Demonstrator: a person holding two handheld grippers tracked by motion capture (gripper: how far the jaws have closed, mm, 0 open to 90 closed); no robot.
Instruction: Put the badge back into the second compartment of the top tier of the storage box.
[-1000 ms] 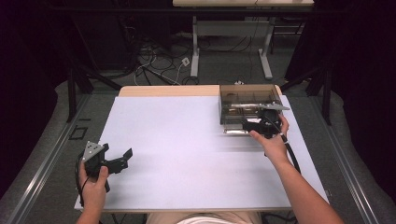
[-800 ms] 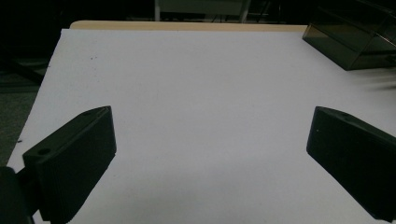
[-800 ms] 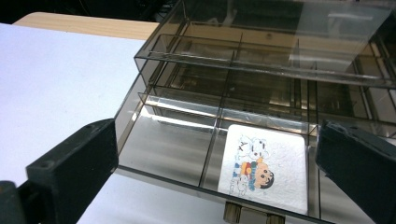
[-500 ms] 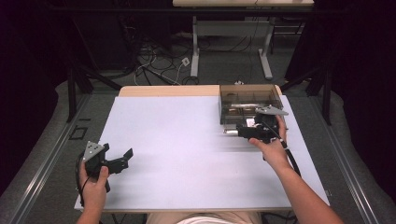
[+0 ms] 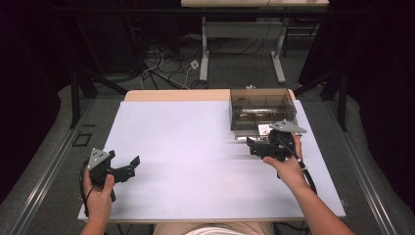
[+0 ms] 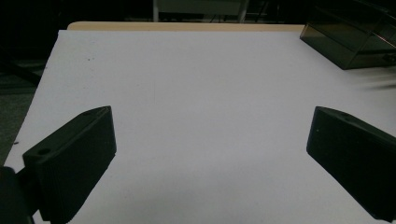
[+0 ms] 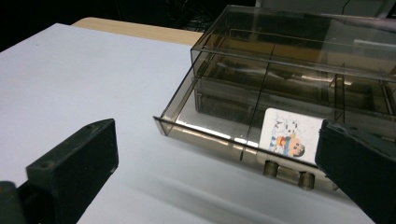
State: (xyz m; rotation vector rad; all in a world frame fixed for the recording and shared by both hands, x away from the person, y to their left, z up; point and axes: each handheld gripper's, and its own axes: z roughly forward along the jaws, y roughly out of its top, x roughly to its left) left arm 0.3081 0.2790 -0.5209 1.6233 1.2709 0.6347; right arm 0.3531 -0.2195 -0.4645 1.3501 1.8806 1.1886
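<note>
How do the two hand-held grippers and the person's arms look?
Both the left hand-held gripper and the right hand-held gripper are black, with blocky ribbed jaws, a grey three-cornered plate on top and a black cable trailing. The forearms are bare, without sleeves.

We see the white table (image 5: 195, 161) lit brightly from overhead while the room beyond sinks into near black. Streaky motion blur smears the lower middle of the right gripper view, and glare glints on the smoky plastic box (image 7: 289, 60).

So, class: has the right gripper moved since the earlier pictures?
Yes. The right gripper has backed away from the smoky drawer box, towards the person; its jaws have just been opening, nothing between them.
</note>
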